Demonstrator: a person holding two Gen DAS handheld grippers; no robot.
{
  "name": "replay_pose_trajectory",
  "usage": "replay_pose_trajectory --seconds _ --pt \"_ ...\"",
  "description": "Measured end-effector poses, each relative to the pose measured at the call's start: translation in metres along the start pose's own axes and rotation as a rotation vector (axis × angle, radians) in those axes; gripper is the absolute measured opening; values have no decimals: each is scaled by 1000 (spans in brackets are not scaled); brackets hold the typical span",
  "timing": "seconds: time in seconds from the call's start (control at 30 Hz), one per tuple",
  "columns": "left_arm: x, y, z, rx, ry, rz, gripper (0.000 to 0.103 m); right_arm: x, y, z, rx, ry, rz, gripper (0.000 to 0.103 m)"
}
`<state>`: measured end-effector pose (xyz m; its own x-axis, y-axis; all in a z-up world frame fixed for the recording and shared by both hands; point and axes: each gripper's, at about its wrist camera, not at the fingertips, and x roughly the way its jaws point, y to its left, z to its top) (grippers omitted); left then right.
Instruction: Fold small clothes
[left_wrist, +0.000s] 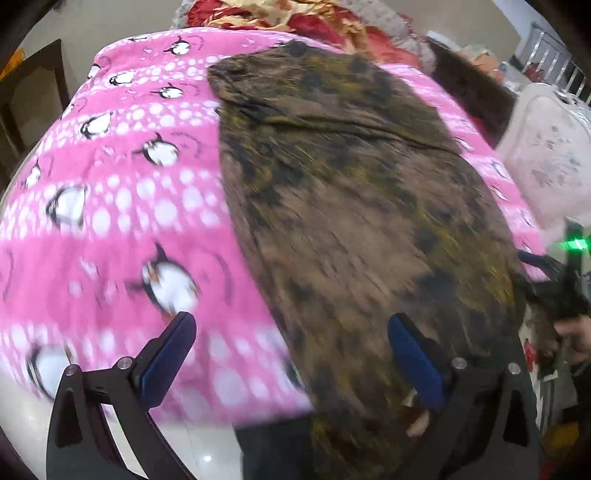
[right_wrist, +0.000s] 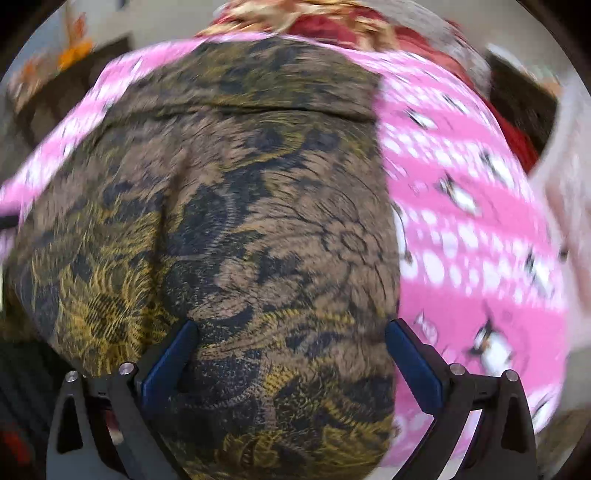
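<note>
A brown garment (left_wrist: 351, 206) with a black and yellow flower print lies spread flat on a pink penguin blanket (left_wrist: 122, 206). Its near end hangs over the bed's front edge. My left gripper (left_wrist: 291, 321) is open above the garment's left edge, with nothing between its blue pads. In the right wrist view the same garment (right_wrist: 236, 236) fills the middle, with the pink blanket (right_wrist: 472, 221) to its right. My right gripper (right_wrist: 291, 328) hovers open over the garment's near right part. The right gripper (left_wrist: 569, 291) also shows at the far right of the left wrist view, blurred.
A red and gold quilt (left_wrist: 295, 18) is heaped at the far end of the bed. A white patterned cushion (left_wrist: 546, 155) lies to the right. Pale tiled floor (left_wrist: 207, 454) shows below the bed's front edge. Dark wooden furniture (left_wrist: 33, 96) stands at the far left.
</note>
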<state>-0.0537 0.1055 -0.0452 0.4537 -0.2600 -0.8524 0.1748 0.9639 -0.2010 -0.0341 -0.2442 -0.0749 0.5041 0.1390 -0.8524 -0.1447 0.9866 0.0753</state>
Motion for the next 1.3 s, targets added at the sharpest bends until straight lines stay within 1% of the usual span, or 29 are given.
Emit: replay_pose_trajectory --seconds 0.07,0.13,0.2,0.27,0.3,0.33,0.37,0.4,0.43,0.5,0.53,0.6,0.63,0.67,0.7,0.73,0.77,0.8,0.83,0.87,0.9,0.93,0.97,1.03,1.07,1.13,1.23,1.3 --pt "-10 -4 -20 -3 -7 -29 103 -1 -3 -5 51 -30 4 103" --pt "-17 -5 -37 -42 1 -69 103 -3 1 -10 69 -54 -10 103" --pt "-16 -4 -53 -66 29 -136 103 -5 5 -16 74 -72 -19 103" --pt "-12 -2 -60 -78 34 -190 99 -4 11 -14 74 -69 -18 103" --pt "-7 0 -61 -87 40 -217 91 -4 11 -12 74 -61 -14 103" --pt "-1 1 -59 -91 50 -241 88 -3 10 -10 73 -53 -11 103" --pt "6 2 -58 -93 65 -265 88 -3 10 -8 69 -40 -6 103" --pt "11 3 -59 -97 79 -271 88 -3 10 -6 66 -30 -2 103" --pt "14 4 -58 -92 83 -271 88 -4 9 -5 64 -20 3 103" --pt "17 4 -54 -47 83 -288 88 -3 7 -3 61 -9 11 103" --pt "19 6 -50 -47 78 -300 88 -3 7 -4 63 -8 13 103" --pt "22 11 -46 -66 81 -352 88 -4 7 -7 68 -12 14 103" --pt "21 10 -45 -65 86 -370 88 -5 7 -8 71 -14 12 103" --pt "21 9 -45 -52 92 -404 88 -5 7 -9 74 -16 11 103" --pt "19 7 -45 -43 95 -449 86 -5 8 -9 77 -17 9 103" --pt "18 1 -46 -32 104 -509 75 -5 8 -9 77 -16 7 103" --pt "20 -4 -48 -18 119 -548 69 -5 8 -9 76 -14 6 103" --pt "22 -10 -50 0 129 -543 67 -6 8 -9 75 -12 7 103" --pt "27 -16 -53 25 145 -513 64 -6 8 -9 74 -8 10 103" --pt "31 -18 -55 33 164 -496 57 -7 7 -8 71 -3 13 103" --pt "31 -19 -56 29 169 -477 40 -10 6 -8 66 1 16 103" --pt "29 -16 -57 15 162 -453 36 -17 5 -7 55 -1 20 102" --pt "26 -12 -58 4 149 -442 36 -27 3 -8 47 -20 21 99" --pt "17 -8 -58 -2 121 -415 36 -49 -5 -14 40 -79 24 99" --pt "11 -7 -58 -5 104 -413 35 -65 -12 -20 31 -113 25 100" --pt "3 -7 -57 -6 87 -419 33 -83 -21 -34 7 -141 47 100" --pt "6 -17 -54 20 88 -443 33 -91 -33 -60 -23 -121 125 100" --pt "13 -19 -52 37 102 -437 34 -88 -39 -74 -17 -93 145 100"
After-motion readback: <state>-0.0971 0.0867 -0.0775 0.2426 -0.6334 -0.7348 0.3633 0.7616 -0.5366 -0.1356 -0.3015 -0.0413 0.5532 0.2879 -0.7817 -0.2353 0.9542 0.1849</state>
